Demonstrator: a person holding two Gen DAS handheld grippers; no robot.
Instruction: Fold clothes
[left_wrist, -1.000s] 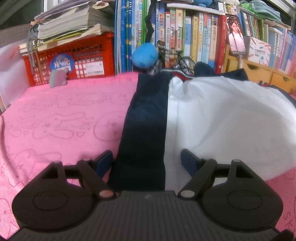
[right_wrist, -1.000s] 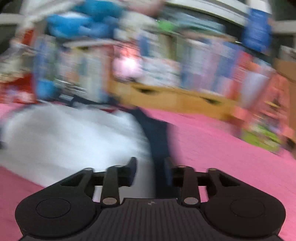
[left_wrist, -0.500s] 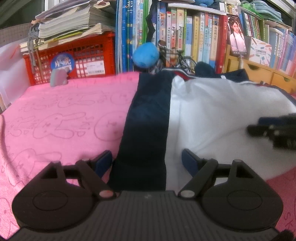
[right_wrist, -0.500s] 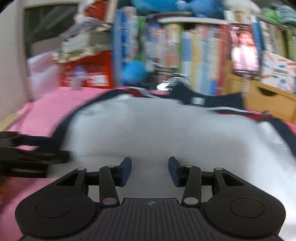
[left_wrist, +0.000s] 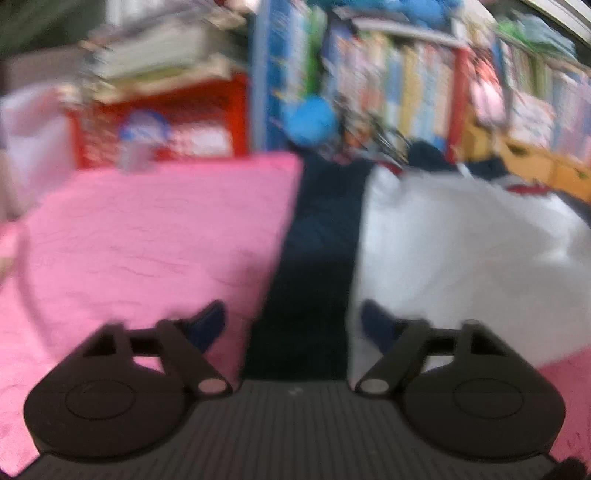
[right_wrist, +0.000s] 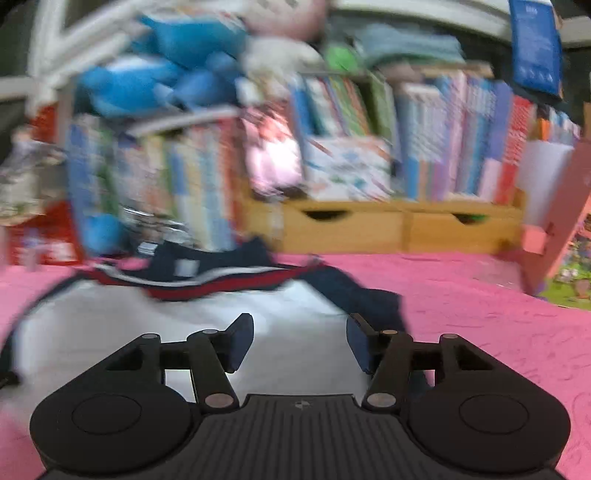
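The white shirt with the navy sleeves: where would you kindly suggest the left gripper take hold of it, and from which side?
Probably the navy sleeve, low near the hem, approached from the near edge. It lies flat as a strip running away between the closing left gripper pads.

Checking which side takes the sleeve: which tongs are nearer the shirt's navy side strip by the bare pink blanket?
Left. The left tongs straddle the navy strip; the right tongs are over the opposite edge.
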